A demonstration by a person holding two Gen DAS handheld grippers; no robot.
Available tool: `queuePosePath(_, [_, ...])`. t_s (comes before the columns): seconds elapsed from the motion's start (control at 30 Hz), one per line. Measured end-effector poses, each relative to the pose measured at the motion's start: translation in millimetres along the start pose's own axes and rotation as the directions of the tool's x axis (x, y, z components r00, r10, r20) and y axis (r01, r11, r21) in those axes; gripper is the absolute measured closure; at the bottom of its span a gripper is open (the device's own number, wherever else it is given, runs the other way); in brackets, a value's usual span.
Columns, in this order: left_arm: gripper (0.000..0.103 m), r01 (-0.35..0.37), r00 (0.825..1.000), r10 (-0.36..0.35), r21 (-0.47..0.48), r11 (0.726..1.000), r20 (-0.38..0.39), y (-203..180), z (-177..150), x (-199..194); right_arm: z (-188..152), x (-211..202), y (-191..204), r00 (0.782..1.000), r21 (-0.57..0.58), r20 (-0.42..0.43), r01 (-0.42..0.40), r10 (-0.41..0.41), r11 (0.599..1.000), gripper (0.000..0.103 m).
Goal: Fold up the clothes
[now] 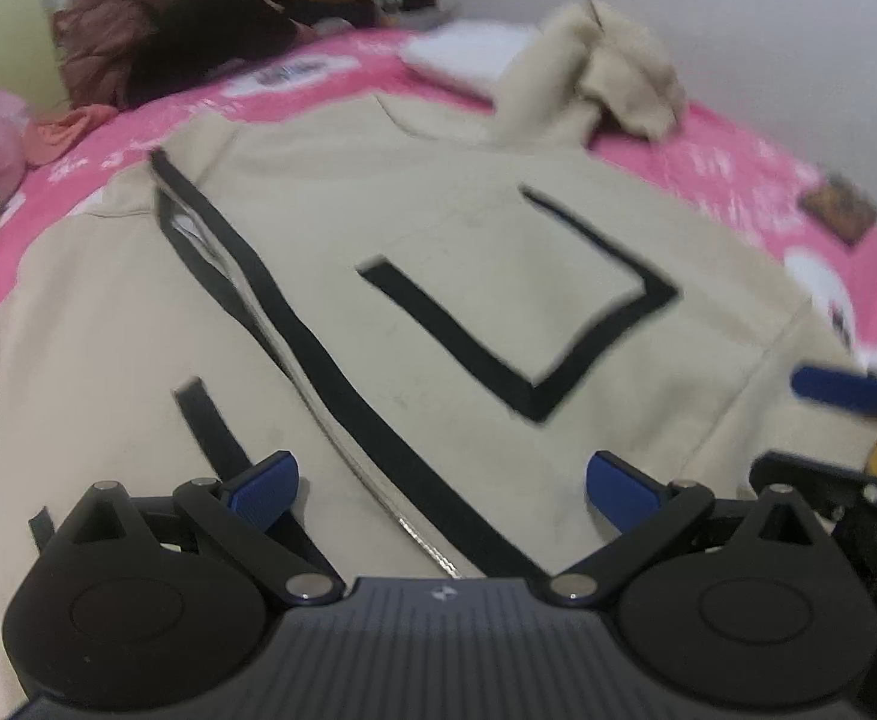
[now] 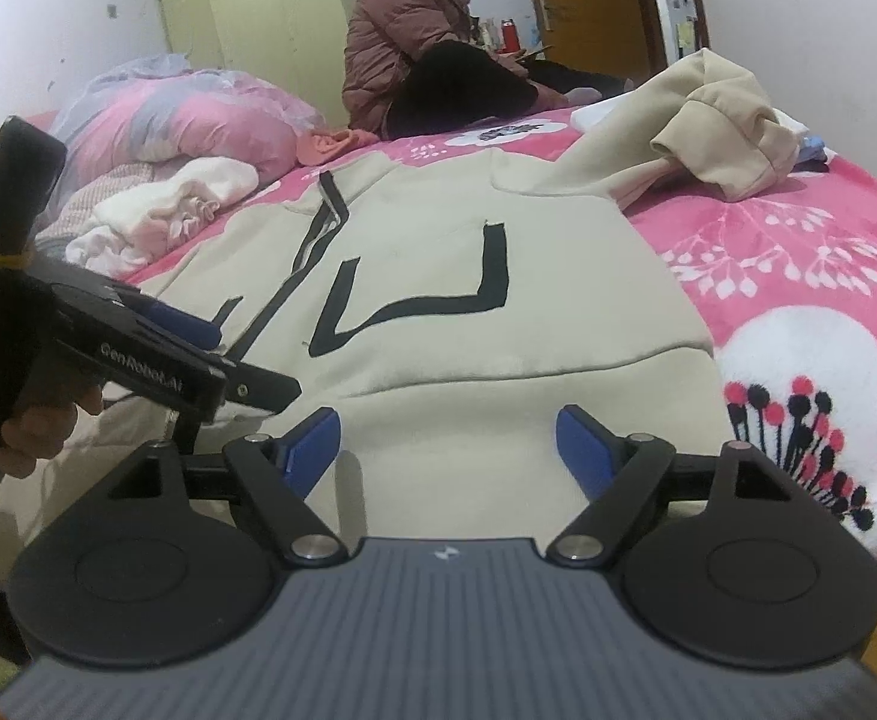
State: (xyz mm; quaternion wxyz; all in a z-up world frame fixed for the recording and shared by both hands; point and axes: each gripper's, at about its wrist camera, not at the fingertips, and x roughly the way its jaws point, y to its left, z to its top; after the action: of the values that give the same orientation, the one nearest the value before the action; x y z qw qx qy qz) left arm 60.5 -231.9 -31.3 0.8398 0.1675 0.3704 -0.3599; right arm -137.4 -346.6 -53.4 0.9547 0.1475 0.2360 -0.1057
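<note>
on the pink bed [image 2: 798, 252], cream jacket [image 1: 438, 228] lies spread flat, its sleeve [image 2: 720, 120] bunched, no fold visible; left gripper [image 1: 441, 489] and right gripper [image 2: 447, 444] released, grasping nothing.

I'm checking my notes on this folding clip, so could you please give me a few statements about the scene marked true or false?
1. The cream jacket lies spread on a pink blanket. True.
2. The right gripper is clamped on the jacket's hem. False: its jaws stand open with nothing pinched.
3. The left gripper is open. True.
4. The jacket's trim is red. False: it is black.
5. One sleeve lies bunched at the far right. True.
</note>
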Motion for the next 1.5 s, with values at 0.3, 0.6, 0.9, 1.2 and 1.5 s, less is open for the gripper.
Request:
queuePosePath(0.3, [0.0,0.043,0.978,-0.012,-0.144,0.989,0.208,50,-19,-54,16,-32,-1,0.99,0.022,0.13,0.056,-0.058,0.998,0.025])
queuePosePath(0.6, [0.0,0.017,0.974,0.017,-0.149,0.989,0.224,70,-53,-64,30,-9,35,0.995,-0.069,0.096,0.002,0.004,0.998,0.062])
queuePosePath(0.9, [0.005,0.041,0.973,-0.007,-0.142,0.989,0.231,73,-65,-56,23,31,45,0.993,-0.071,-0.113,0.007,-0.015,0.997,0.075])
queuePosePath(1.2, [0.011,-0.013,0.963,0.063,-0.187,0.982,0.263,98,-45,-40,110,70,86,0.996,-0.202,-0.071,-0.076,0.063,0.976,0.079])
queuePosePath(1.5, [0.021,-0.018,0.977,0.081,-0.299,0.954,0.198,134,-42,6,101,197,85,0.954,-0.133,-0.293,-0.112,0.069,0.985,0.084])
